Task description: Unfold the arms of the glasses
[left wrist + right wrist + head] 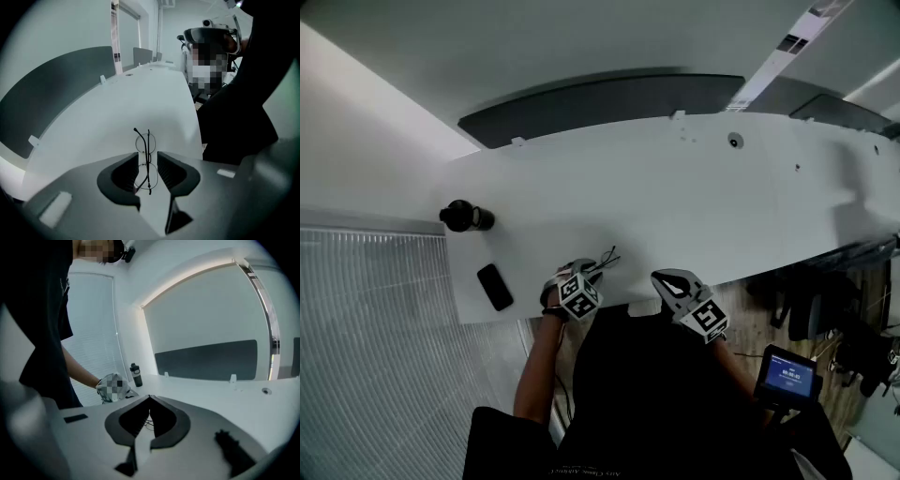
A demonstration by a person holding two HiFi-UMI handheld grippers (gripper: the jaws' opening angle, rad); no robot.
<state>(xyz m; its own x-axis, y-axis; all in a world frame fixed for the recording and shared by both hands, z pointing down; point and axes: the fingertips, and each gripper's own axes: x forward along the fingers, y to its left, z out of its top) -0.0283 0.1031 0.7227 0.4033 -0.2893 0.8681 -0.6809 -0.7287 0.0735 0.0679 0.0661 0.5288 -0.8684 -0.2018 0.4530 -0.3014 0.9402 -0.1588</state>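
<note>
The glasses [148, 157] are sitting at the near edge of the tabletop [675, 187], right at the tip of the left tool [148, 154]. They are showing as thin, dark wire frames with two round lenses, and in the left gripper view they are pointing end-on, one lens beyond the other. Both arms are lying folded across the frame, one curving up past the far lens to a dark tip and the other ending low by the near lens. The left tool is tilting steeply down, its jaws standing partly apart and pressing on the near lens rim from either side. The right tool [150, 398] is hovering by the same edge, apart from the glasses, its jaws meeting at the tips and holding nothing. A bottle [467, 217] and a phone [495, 287] are sitting well off to the left.
</note>
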